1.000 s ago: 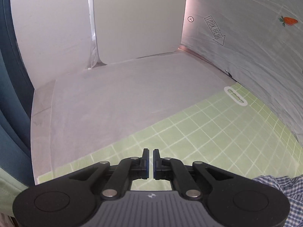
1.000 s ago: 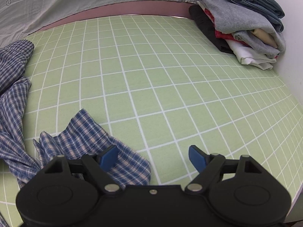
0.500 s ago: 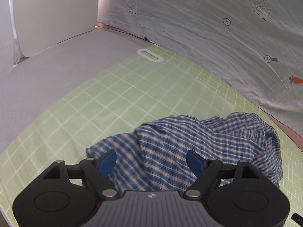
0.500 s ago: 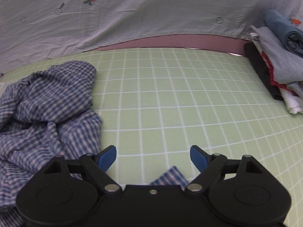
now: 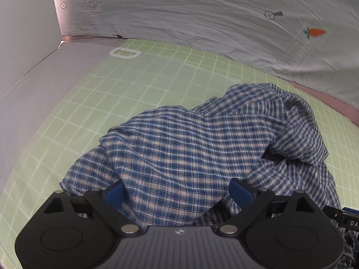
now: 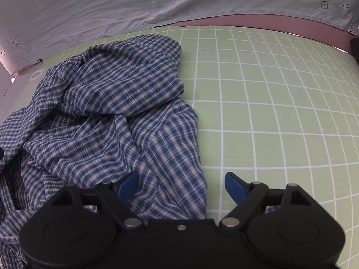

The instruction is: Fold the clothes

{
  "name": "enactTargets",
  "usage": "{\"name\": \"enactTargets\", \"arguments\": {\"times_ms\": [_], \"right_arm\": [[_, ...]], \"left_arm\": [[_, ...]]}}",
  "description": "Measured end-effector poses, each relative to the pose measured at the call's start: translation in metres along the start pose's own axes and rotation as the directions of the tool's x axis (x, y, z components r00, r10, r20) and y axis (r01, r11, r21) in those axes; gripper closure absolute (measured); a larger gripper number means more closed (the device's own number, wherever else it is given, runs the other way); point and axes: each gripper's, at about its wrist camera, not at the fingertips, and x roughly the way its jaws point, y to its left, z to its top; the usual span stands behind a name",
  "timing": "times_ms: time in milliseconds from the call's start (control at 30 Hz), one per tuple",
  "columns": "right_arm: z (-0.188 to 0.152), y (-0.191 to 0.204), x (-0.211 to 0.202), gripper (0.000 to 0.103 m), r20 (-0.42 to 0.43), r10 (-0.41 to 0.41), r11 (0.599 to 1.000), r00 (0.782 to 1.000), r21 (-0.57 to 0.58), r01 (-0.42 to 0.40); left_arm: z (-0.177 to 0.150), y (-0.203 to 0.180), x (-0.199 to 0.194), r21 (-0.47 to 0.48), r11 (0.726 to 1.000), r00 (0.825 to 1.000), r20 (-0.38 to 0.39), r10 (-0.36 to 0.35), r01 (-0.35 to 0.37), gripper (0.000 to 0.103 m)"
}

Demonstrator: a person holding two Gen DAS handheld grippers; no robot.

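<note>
While both pairs of fingers gape over the crumpled shirt, closing may pinch several layers, dragging the heap.

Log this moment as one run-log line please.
stage: reaching for shirt | left claw: open, over crumpled plaid shirt | right claw: open, at shirt's right edge | shirt: unfolded on green grid mat

The black left gripper with blue fingertip pads fills the bottom of its frame, its jaws spread wide. The black right gripper with the same blue pads also stands wide apart at bottom centre; neither seems to clamp anything.
</note>
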Motion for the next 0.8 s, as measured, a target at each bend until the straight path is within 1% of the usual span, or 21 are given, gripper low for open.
{"name": "enactTargets", "arguments": {"times_ms": [33, 67, 100, 133, 167, 200, 233, 267, 300, 333, 367, 433, 500, 567, 633, 667, 733, 767, 800], "right_arm": [[-0.001, 0.000, 0.000, 0.019, -0.003, 0.003, 1.000, 1.000, -0.005, -0.003], [-0.002, 0.000, 0.001, 0.022, -0.007, 0.009, 1.000, 1.000, -0.009, -0.009], [-0.003, 0.000, 0.001, 0.028, -0.013, 0.018, 1.000, 1.000, -0.011, -0.018], [-0.003, 0.001, 0.002, 0.032, -0.020, 0.033, 0.999, 0.999, -0.014, -0.033], [-0.004, 0.002, 0.002, 0.039, -0.022, 0.047, 0.999, 0.999, -0.022, -0.048], [-0.005, 0.003, 0.001, 0.044, -0.018, 0.057, 0.998, 0.998, -0.038, -0.057], [-0.006, 0.005, 0.000, 0.058, -0.013, 0.062, 0.996, 0.998, -0.056, -0.063], [-0.006, 0.008, 0.000, 0.068, -0.008, 0.064, 0.995, 0.998, -0.077, -0.065], [-0.007, 0.010, -0.001, 0.075, -0.003, 0.067, 0.993, 0.998, -0.098, -0.067], [-0.007, 0.012, -0.002, 0.079, 0.001, 0.069, 0.991, 0.998, -0.119, -0.069], [-0.008, 0.013, -0.003, 0.084, 0.009, 0.064, 0.989, 0.998, -0.134, -0.062], [-0.008, 0.011, -0.007, 0.088, 0.030, 0.038, 0.988, 0.999, -0.154, -0.033], [-0.008, 0.009, -0.011, 0.093, 0.051, 0.007, 0.986, 0.999, -0.167, 0.002], [-0.004, 0.000, -0.014, 0.098, 0.072, -0.040, 0.986, 0.997, -0.162, 0.051], [-0.001, -0.016, -0.017, 0.099, 0.094, -0.092, 0.984, 0.991, -0.144, 0.105], [0.000, -0.026, -0.019, 0.102, 0.106, -0.134, 0.979, 0.985, -0.140, 0.148], [0.002, -0.048, -0.023, 0.102, 0.131, -0.234, 0.958, 0.964, -0.137, 0.251], [0.002, -0.063, -0.025, 0.102, 0.137, -0.266, 0.951, 0.954, -0.121, 0.283], [0.003, -0.077, -0.028, 0.102, 0.136, -0.282, 0.953, 0.950, -0.078, 0.294]], "left_arm": [[-0.001, -0.003, 0.002, 0.015, 1.000, 1.000, -0.010, 0.007, -0.007, 0.008], [-0.001, -0.004, 0.004, 0.019, 1.000, 1.000, -0.019, 0.016, -0.015, 0.008], [-0.001, -0.005, 0.005, 0.018, 1.000, 0.999, -0.027, 0.026, -0.025, 0.008], [-0.001, -0.006, 0.007, 0.017, 0.999, 0.999, -0.035, 0.035, -0.035, 0.009], [-0.001, -0.006, 0.009, 0.013, 0.999, 0.998, -0.042, 0.047, -0.047, 0.011], [-0.001, -0.005, 0.011, 0.007, 0.998, 0.997, -0.047, 0.060, -0.059, 0.022], [0.000, -0.004, 0.011, 0.004, 0.998, 0.997, -0.047, 0.066, -0.066, 0.040], [0.001, -0.002, 0.010, 0.003, 0.998, 0.997, -0.044, 0.071, -0.070, 0.049], [0.002, 0.000, 0.010, 0.001, 0.997, 0.996, -0.041, 0.075, -0.075, 0.065], [0.003, 0.001, 0.009, -0.001, 0.997, 0.996, -0.038, 0.079, -0.079, 0.078], [0.004, 0.003, 0.009, -0.003, 0.997, 0.996, -0.035, 0.083, -0.083, 0.082], [0.005, 0.006, 0.007, -0.006, 0.996, 0.995, -0.029, 0.091, -0.091, 0.091], [0.007, 0.009, 0.006, -0.010, 0.995, 0.995, -0.023, 0.099, -0.099, 0.095], [0.009, 0.013, 0.005, -0.014, 0.994, 0.994, -0.015, 0.112, -0.112, 0.096], [0.010, 0.019, 0.003, -0.025, 0.990, 0.991, -0.005, 0.136, -0.136, 0.096], [0.010, 0.023, 0.003, -0.033, 0.988, 0.989, -0.002, 0.149, -0.149, 0.096], [0.011, 0.030, 0.002, -0.051, 0.983, 0.984, 0.005, 0.177, -0.177, 0.096], [0.011, 0.034, 0.001, -0.059, 0.980, 0.982, 0.007, 0.191, -0.190, 0.096], [0.011, 0.038, 0.002, -0.073, 0.977, 0.979, 0.008, 0.202, -0.201, 0.096]]}}
